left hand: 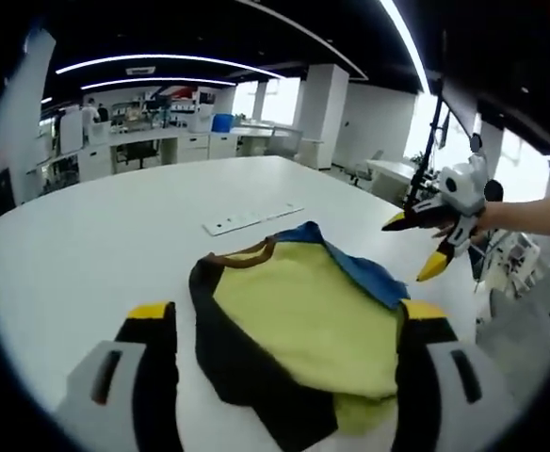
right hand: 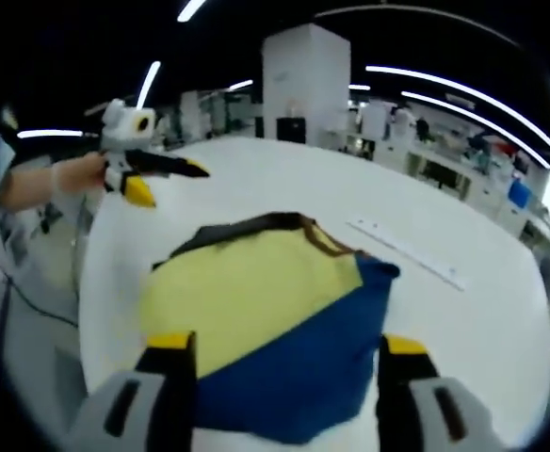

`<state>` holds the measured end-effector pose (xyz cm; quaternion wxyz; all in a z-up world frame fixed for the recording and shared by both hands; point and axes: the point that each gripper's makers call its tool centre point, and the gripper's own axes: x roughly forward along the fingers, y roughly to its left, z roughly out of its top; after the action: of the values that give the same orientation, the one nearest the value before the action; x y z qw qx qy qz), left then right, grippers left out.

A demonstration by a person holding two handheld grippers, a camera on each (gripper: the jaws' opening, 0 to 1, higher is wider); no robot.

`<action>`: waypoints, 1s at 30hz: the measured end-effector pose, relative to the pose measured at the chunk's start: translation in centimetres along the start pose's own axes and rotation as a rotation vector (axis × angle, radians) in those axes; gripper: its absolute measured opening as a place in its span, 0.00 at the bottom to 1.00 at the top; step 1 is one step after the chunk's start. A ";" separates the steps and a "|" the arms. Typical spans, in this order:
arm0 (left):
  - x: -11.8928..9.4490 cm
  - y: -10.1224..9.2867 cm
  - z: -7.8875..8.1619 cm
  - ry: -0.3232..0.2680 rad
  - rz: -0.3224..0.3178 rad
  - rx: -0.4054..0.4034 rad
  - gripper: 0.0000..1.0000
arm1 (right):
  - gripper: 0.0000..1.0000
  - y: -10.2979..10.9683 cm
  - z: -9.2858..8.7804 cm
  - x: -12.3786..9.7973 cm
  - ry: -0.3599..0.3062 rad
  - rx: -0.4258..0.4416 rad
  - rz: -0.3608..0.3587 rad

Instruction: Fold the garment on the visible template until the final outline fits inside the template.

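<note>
Yellow, black and blue fabric forms one garment [left hand: 303, 330], a shirt with a brown-trimmed collar, lying partly folded on a white table [left hand: 115, 235]. In the left gripper view it lies between and just beyond the left gripper's [left hand: 289, 325] two yellow-tipped jaws, which stand wide apart and hold nothing. In the right gripper view the same garment [right hand: 266, 320] lies ahead of the right gripper [right hand: 289, 353], yellow panel to the left and blue panel nearest the camera; these jaws are likewise spread wide and empty.

Each gripper also appears in the other's view, raised above the table edge with its jaws parted and nothing between them: the right gripper at the right of the left gripper view [left hand: 440, 235], the left gripper at the upper left of the right gripper view [right hand: 148, 174], held by a gloved hand [right hand: 72, 179].

One long white strip [left hand: 251, 219] lies flat on the table beyond the garment, apart from it. No template outline can be made out.

Around the table is an open-plan office: white desks [left hand: 162, 146], white pillars [right hand: 303, 80], and curved ceiling light strips [left hand: 162, 64].
</note>
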<state>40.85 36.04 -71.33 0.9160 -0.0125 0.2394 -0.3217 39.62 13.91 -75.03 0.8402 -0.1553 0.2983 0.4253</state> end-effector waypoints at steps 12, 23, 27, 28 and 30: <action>-2.5 -1.6 -1.9 -0.003 0.010 -0.013 0.91 | 0.68 2.7 -2.0 -1.8 0.010 -0.031 0.008; -3.5 -2.9 -4.2 0.015 0.014 -0.042 0.90 | 0.48 5.8 -5.4 -2.4 0.060 -0.129 0.026; -3.6 -3.3 -4.4 0.016 0.006 -0.046 0.90 | 0.44 6.8 -6.8 -1.9 0.099 -0.157 0.053; -3.7 -3.4 -4.4 0.014 0.005 -0.044 0.89 | 0.44 7.1 -7.3 -1.8 0.115 -0.168 0.063; -3.9 -3.4 -4.3 0.010 0.008 -0.043 0.89 | 0.43 7.6 -8.5 -1.4 0.166 -0.224 0.075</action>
<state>34.31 36.24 -72.86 0.9154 -0.0297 0.2511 -0.3131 29.68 13.13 -80.79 0.7737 -0.2714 0.3230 0.4726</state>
